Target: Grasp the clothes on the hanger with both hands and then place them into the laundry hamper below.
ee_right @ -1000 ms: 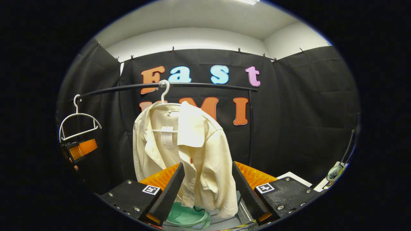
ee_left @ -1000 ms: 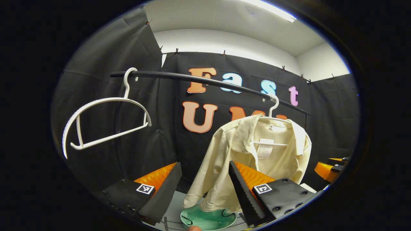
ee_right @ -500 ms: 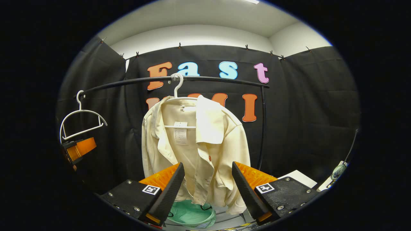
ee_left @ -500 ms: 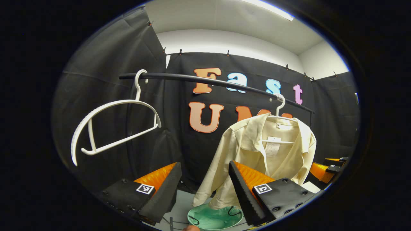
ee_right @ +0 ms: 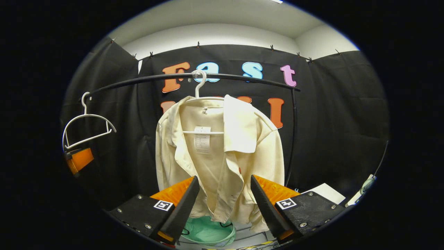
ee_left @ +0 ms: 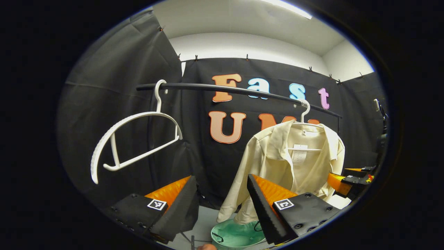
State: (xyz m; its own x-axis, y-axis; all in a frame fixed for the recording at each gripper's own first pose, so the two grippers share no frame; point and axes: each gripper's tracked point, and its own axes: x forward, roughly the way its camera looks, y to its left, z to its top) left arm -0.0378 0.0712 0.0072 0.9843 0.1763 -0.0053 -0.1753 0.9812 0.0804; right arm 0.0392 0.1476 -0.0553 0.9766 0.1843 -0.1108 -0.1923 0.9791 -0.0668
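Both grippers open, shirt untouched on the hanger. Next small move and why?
Probably advance the right gripper until its spread fingers straddle the cream shirt. The shirt hangs ahead of the open jaws, untouched, above the green hamper. The left gripper sits off to the shirt's side, also open.

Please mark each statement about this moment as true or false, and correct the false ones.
1. The cream shirt hangs on a white hanger on the black rail. True.
2. The right gripper is shut on the shirt. False: its jaws are open, with nothing between them.
3. A second hanger on the rail is bare. True.
4. The green hamper holds the shirt. False: the hamper sits below the hanging shirt.
5. The left gripper is open. True.
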